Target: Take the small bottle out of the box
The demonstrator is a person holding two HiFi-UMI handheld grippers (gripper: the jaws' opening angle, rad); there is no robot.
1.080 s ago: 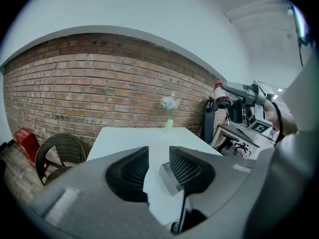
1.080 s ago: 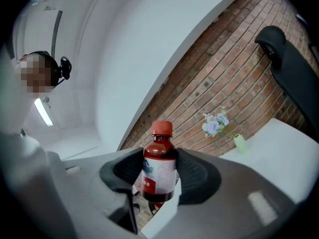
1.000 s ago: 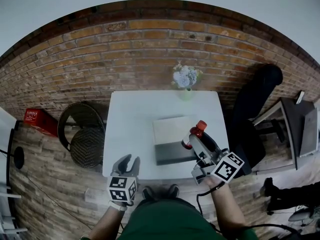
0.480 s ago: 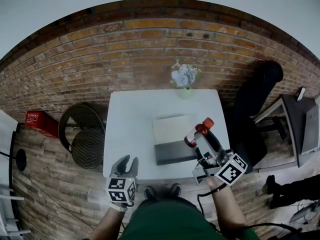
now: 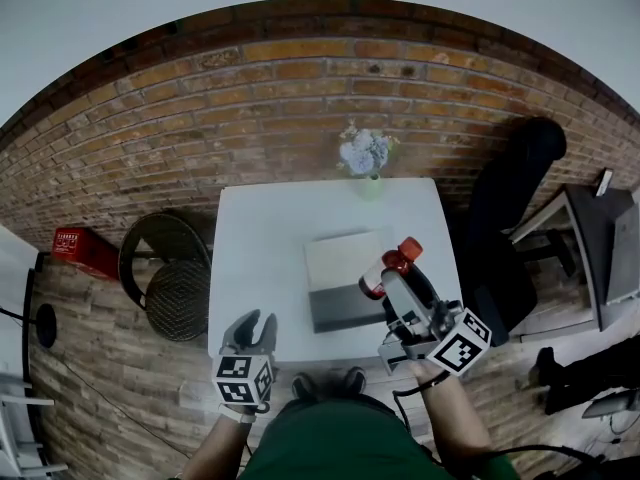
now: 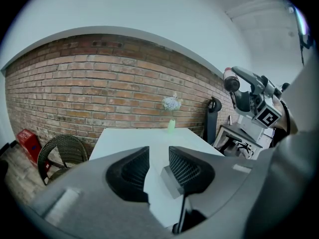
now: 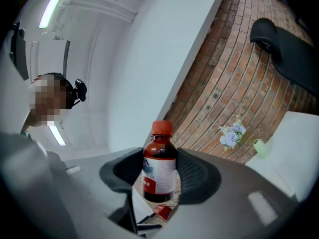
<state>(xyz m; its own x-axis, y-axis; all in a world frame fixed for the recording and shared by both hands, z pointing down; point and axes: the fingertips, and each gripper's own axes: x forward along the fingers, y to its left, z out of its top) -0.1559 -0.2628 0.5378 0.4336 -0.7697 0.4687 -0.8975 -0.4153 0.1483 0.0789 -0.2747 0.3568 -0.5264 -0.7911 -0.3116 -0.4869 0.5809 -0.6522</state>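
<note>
**Head view.** Your right gripper (image 5: 386, 280) holds the small bottle (image 5: 388, 267) clear of the box (image 5: 338, 259). It hangs in the air at the box's right edge, tilted, with its red cap (image 5: 408, 249) pointing up and away from you. Over the last second it has barely travelled. It drifted a little right, then came back a touch left, and it has stayed above the white table (image 5: 258, 238) throughout. So the lift-out looks done, and what remains is finding a spot to put the bottle down. Your left gripper (image 5: 254, 330) has not moved. It waits at the table's near edge, well apart from the box.

**Left gripper view.** The left jaws stand a little apart with nothing between them. Only the bare tabletop (image 6: 149, 138) shows through the gap, and a corner of the box (image 6: 168, 179) peeks out beside the right-hand jaw. Up at the right you can see your other gripper carrying the bottle (image 6: 232, 83) well above the table.

**Right gripper view.** Here the jaws are closed on the bottle (image 7: 159, 166), one pad on each side of its labelled body. The cap (image 7: 161, 128) and shoulder stand above the pads. The bottle sits straight between them, and the grip looks firm as far as I can judge. Beyond it you see the brick wall (image 7: 219, 83), the flowers in their green vase (image 7: 233, 135) and a corner of the table (image 7: 299, 143). The box is not in this view. That fits a bottle already out of it and pointed away.
</note>
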